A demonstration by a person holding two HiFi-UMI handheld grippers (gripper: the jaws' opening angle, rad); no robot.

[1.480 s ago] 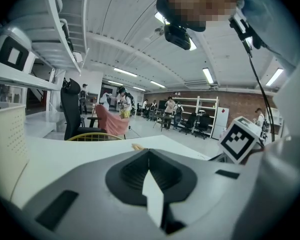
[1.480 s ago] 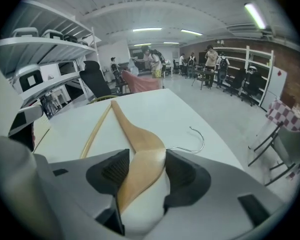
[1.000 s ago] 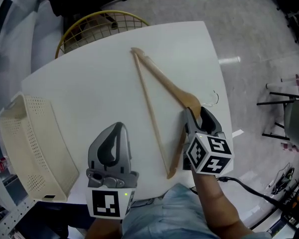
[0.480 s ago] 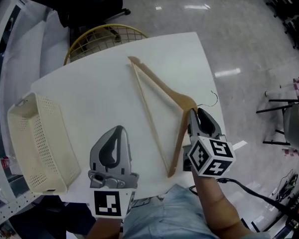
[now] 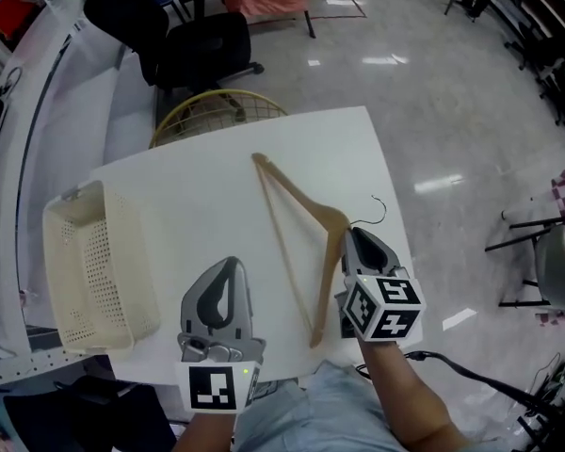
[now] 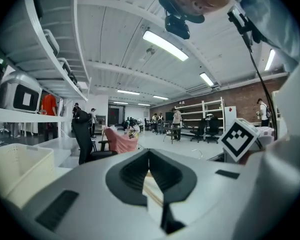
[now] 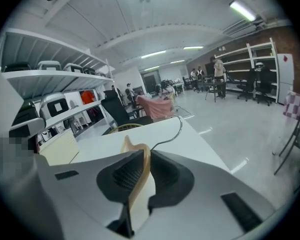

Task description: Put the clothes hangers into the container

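On table [image 5: 169, 205]: hanger [image 5: 297, 193] lies flat, well apart from basket [image 5: 94, 262] at left edge. Jaws of right gripper [image 5: 350, 234] closing on hanger by hook [image 5: 381, 210]. Beside it, left gripper [image 5: 228, 264] clenched, empty.

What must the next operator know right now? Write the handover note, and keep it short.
Right gripper: fingers closing on the wooden hanger just below its hook, with the hanger between them.
Left gripper: shut, empty, over the near edge of the table.
Things: one hanger, lying on the table. The cream basket sits empty at the table's left side.
Done: nothing is in the basket yet.
Left: lift the hanger, carry it left and set it in the basket.
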